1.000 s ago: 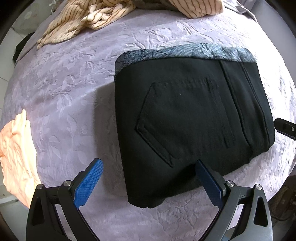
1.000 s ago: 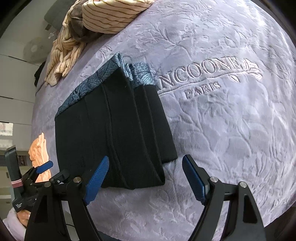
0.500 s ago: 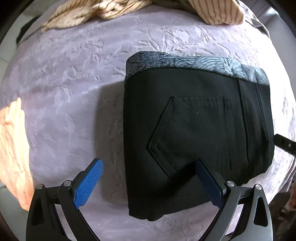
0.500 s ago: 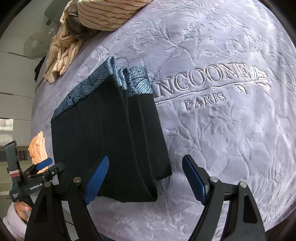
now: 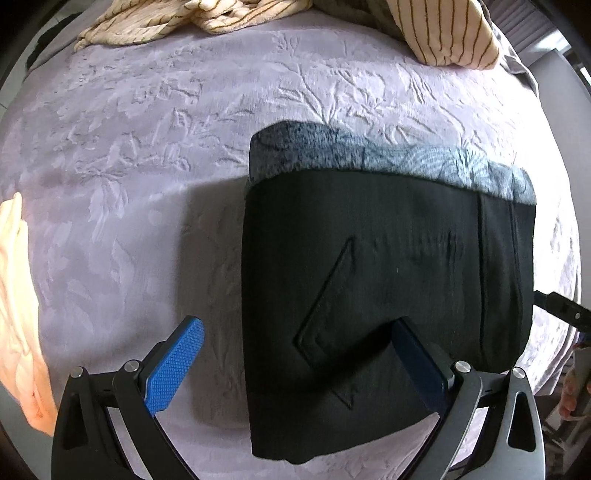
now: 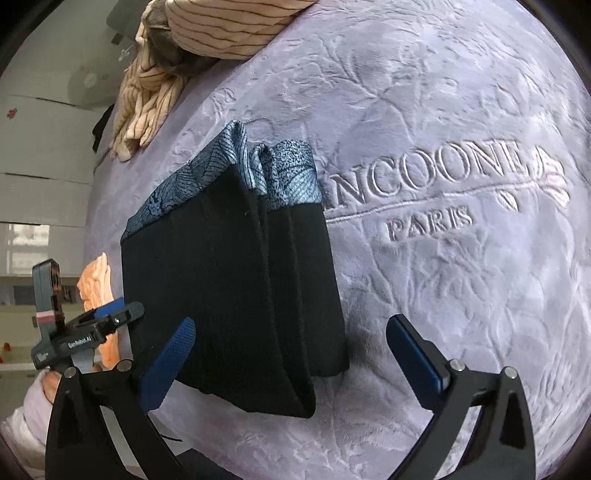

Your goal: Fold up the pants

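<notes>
- Pants (image 5: 388, 295) are the story here: black, already folded into a thick squarish packet, lying flat on the lilac bedspread (image 5: 147, 184) with the blue-grey patterned waistband lining (image 5: 388, 158) showing along the far edge.
- Left gripper (image 5: 299, 354) hangs over the packet's near left corner, tongs wide apart and holding nothing; one blue pad sits over bare bedspread, the other over the black cloth beside the back pocket (image 5: 332, 325).
- Right gripper (image 6: 291, 343) straddles the near right corner. Its tongs have just been opening and now stand at their widest, cloth between them but neither pad pressing on it.
- Handling, as I read it: soft, limp fabric with some heft now that it's stacked several layers deep. It won't slip on this plush surface, but it could sag or splay if lifted by one corner.
- Best hold looks like the two near corners, pinching every layer together; the right side shows loose layer edges (image 6: 295, 295) stepping apart, so grab deep there.
- Room to move: open bedspread left of the packet and far to the right across the embossed lettering (image 6: 443, 184).
- Obstacles sit well away: striped cream clothing (image 5: 258, 14) along the far side, a peach garment (image 5: 18, 314) at the left edge.
</notes>
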The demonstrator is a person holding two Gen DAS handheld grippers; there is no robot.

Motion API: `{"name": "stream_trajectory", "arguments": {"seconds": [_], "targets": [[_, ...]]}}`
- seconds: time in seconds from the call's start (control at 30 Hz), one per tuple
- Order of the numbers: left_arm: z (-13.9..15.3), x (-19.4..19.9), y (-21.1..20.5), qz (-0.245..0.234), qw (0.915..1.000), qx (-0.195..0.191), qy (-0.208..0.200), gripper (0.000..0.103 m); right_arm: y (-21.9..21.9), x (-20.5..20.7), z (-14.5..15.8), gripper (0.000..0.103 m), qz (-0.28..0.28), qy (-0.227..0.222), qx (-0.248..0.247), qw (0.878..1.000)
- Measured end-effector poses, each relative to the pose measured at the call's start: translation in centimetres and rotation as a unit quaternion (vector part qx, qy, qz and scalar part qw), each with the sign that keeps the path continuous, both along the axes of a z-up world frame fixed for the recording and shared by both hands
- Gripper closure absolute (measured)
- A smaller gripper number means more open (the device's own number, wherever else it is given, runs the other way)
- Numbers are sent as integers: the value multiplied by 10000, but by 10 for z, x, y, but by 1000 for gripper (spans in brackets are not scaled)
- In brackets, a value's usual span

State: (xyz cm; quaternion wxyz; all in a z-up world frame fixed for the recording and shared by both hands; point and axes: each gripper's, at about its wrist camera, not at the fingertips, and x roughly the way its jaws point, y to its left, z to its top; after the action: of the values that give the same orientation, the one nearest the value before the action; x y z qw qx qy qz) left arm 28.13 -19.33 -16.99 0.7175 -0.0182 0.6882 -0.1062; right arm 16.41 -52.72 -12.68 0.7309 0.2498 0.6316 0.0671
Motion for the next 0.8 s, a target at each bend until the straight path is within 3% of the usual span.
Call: {"name": "stream_trajectory", "arguments": {"seconds": [0.13,0.43,0.6,0.8], "targets": [[-6,15,4,-12,9993,-358,126,1,-3,11,-5,0,5,74,39,10000],[-24,31,13,135,9980,-549,283,1,4,25,-18,0,163,172,375,9990],[-30,34,1,-52,9969,-758,214,1,12,37,-26,0,404,170,576,9974],[-52,48,-4,-46,9936,-1083,301,1,17,51,-57,0,498,466,712,9951]]}}
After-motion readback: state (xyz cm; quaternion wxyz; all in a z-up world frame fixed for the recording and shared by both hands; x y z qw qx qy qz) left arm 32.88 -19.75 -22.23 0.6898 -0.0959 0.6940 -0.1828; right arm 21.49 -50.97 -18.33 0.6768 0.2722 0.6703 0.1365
